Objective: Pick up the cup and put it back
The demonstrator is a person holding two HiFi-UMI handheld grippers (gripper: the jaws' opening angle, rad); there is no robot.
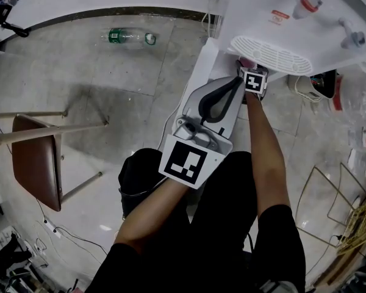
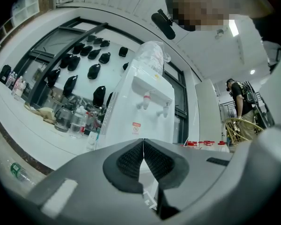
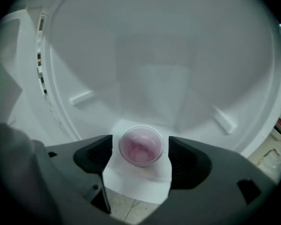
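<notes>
1. One cup (image 3: 141,146), pink inside.
2. Two grippers: the left gripper (image 2: 143,144) and the right gripper (image 3: 140,150).
3. One water dispenser (image 1: 265,5), white.
4. Two taps on it: a red tap (image 1: 309,3) and a blue tap (image 1: 354,39).
5. One drip tray (image 1: 271,54) with a slotted top.
6. One plastic bottle (image 1: 128,36) lying on the floor.
7. One chair (image 1: 36,163) with a brown seat.
8. One wire rack (image 1: 332,194) at the right.
9. One person (image 2: 238,97) standing far off in the left gripper view.
</notes>
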